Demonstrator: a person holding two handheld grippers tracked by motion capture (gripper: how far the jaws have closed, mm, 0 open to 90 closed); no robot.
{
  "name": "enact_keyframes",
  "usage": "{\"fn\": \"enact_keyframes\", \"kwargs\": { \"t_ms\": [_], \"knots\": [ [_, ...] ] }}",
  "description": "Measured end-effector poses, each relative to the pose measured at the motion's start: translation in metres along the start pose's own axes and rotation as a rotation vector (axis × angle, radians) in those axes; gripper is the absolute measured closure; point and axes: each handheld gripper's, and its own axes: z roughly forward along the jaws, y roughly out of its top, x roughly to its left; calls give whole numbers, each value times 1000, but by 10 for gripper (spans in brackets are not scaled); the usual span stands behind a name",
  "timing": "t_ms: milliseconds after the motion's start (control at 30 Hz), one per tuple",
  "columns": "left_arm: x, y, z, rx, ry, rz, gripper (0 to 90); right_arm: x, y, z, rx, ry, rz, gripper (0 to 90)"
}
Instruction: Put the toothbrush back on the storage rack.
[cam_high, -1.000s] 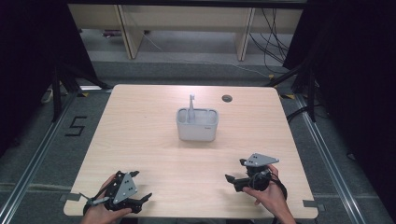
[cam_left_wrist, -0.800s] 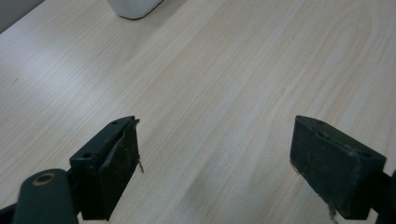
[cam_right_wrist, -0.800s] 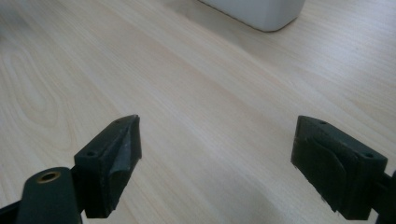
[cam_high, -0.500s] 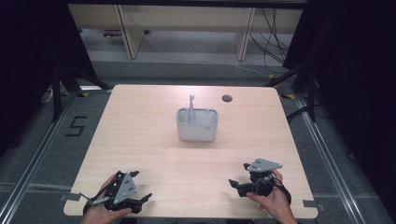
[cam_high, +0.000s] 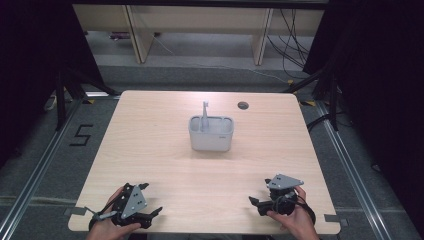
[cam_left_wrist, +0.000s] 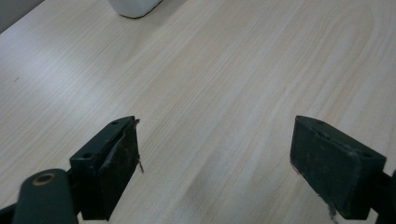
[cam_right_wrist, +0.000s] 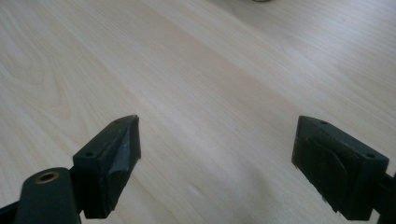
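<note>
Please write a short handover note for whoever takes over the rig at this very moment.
Left tool: open, holding nothing, low over the table's near left edge.
Right tool: open, holding nothing, at the near right edge.
Things: a grey holder stands mid-table with a toothbrush upright in its left side.
Done: nothing gripped or touched so far.
Left: probably reach forward to the holder and toothbrush; both tools are far from them.

A pale wooden counter (cam_high: 150, 150) is seen from above. A white tub (cam_high: 211, 135) is set near its middle, with a toothbrush (cam_high: 204, 116) stood upright inside. The left claw (cam_high: 150, 202) is held low at the near left corner, the right claw (cam_high: 256, 204) at the near right, both well apart from the tub
</note>
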Motion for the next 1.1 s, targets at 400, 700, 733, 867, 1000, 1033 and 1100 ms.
{"fn": "enact_keyframes", "kwargs": {
  "t_ms": [400, 700, 733, 867, 1000, 1033, 1100],
  "knots": [
    [-1, 0, 0, 2, 16, 9, 151, 2, -7, -1, 32, 15, -14, 164],
    [-2, 0, 1, -6, 11, -2, 151, 3, -8, 0, 43, 26, -27, 164],
    [-1, 0, 0, 2, 15, 9, 151, 3, -8, 0, 45, 25, -28, 164],
    [-1, 0, 1, -5, 13, -2, 151, 3, -8, 1, 46, 25, -24, 164],
    [-1, 0, 1, -6, 11, -2, 151, 4, -8, 1, 45, 22, -20, 164],
    [-1, 0, 1, -3, 18, 2, 151, 4, -8, 1, 45, 22, -20, 164],
    [-1, 0, 0, 2, 19, 9, 151, 4, -8, 0, 47, 16, -20, 164]
  ]
}}
